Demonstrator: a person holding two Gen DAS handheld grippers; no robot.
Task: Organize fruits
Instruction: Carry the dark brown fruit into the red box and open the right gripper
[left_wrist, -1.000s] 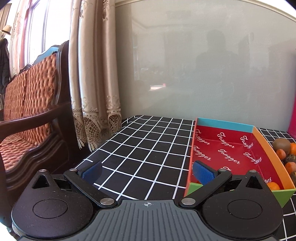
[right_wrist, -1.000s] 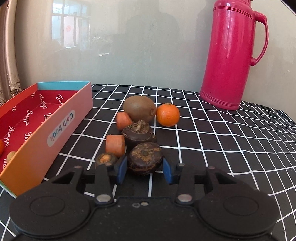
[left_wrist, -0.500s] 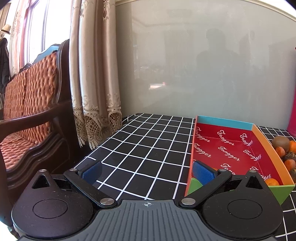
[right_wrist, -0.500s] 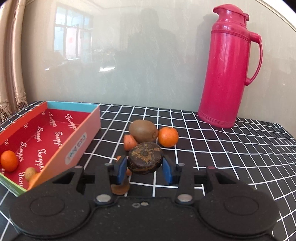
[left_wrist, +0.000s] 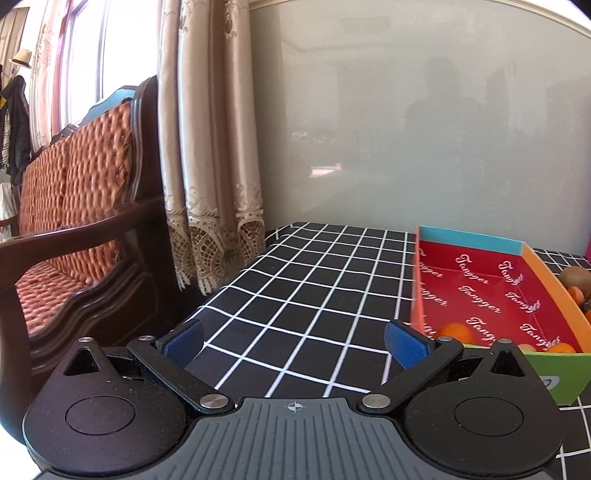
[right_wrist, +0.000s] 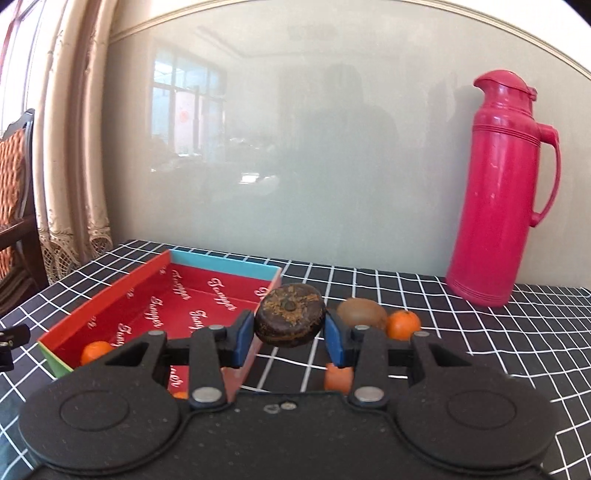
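Black cloth (right_wrist: 480, 343) with a white grid covers the table, and a glossy grey wall panel (right_wrist: 332, 166) stands behind it. I take the red box (right_wrist: 207, 295) as my landmark. My right gripper (right_wrist: 289, 334) has its blue pads clamped on a dark brown water chestnut (right_wrist: 290, 319), held in the air just beside the box's right wall, near its far corner. Right of the box, on the cloth, lie a kiwi (right_wrist: 362, 313) and a small orange (right_wrist: 404, 325) touching it, with a carrot chunk (right_wrist: 338, 376) nearer to me. Inside the box, at its near end, I see a small orange fruit (right_wrist: 96, 350). Well to the right of the box stands a pink thermos (right_wrist: 502, 192). My left gripper (left_wrist: 294, 343) sits left of the box over bare cloth, fingers wide apart and holding nothing. Left of the box, past the table edge, are a lace-hemmed curtain (left_wrist: 210, 147) and a wooden chair (left_wrist: 74, 206).
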